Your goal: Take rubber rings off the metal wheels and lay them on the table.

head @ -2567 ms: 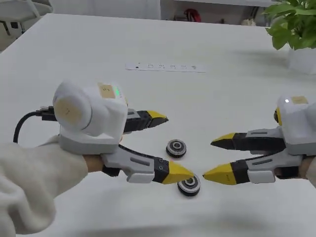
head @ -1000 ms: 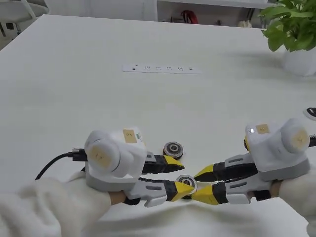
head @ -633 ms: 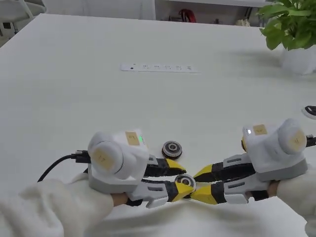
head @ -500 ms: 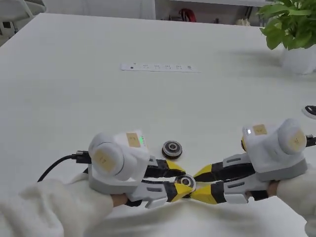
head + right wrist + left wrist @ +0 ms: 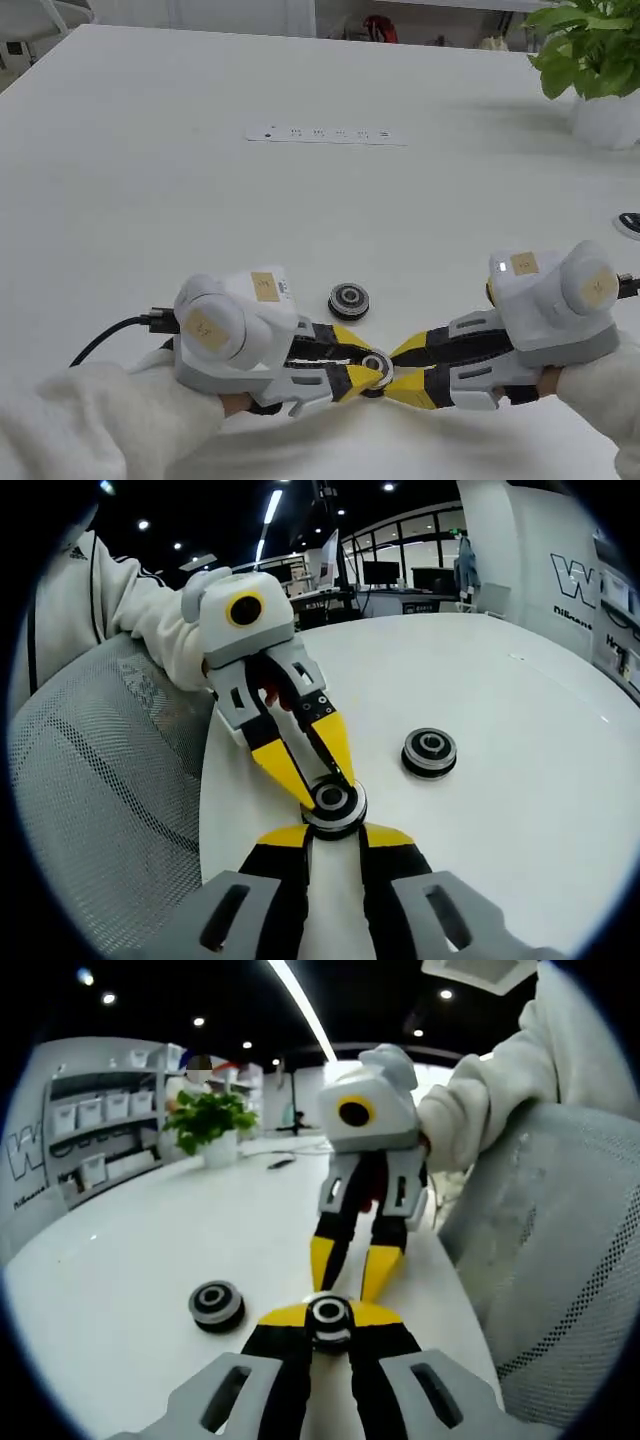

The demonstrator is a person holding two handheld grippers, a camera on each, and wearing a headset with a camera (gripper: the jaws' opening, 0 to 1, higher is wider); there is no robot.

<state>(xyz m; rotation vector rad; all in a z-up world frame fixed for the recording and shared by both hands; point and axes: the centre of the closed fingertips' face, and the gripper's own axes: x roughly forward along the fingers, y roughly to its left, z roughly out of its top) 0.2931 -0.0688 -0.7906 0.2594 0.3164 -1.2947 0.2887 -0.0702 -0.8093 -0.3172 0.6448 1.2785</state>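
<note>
- Where the two claws meet at the bottom middle of the head view, the held wheel (image 5: 377, 363) sits between their yellow tips, over the near edge of the white counter (image 5: 200, 200).
- The left claw (image 5: 370, 366) reaches in from the lower left of that frame and is clenched on the held wheel. The left gripper view shows this from behind, with the wheel pinched between its own tips at bottom centre and its round face to the camera.
- The right claw (image 5: 393, 367) enters from the lower right, with its tips against the wheel's right side. In the right gripper view these tips flank the wheel's near edge, but I cannot tell whether they grip or merely touch.
- The second wheel (image 5: 348, 299) lies flat on the counter, just above and left of the claws and apart from them. The gripper views show a dark ring around its rim.
- The head view adds a white power strip (image 5: 327, 135) at upper middle, a potted plant (image 5: 590, 50) at upper right, and a black cable (image 5: 110, 335) trailing off at lower left.
- The left gripper view adds a mesh chair back (image 5: 560, 1260) along its right side, below a pale sleeve (image 5: 500, 1070).
</note>
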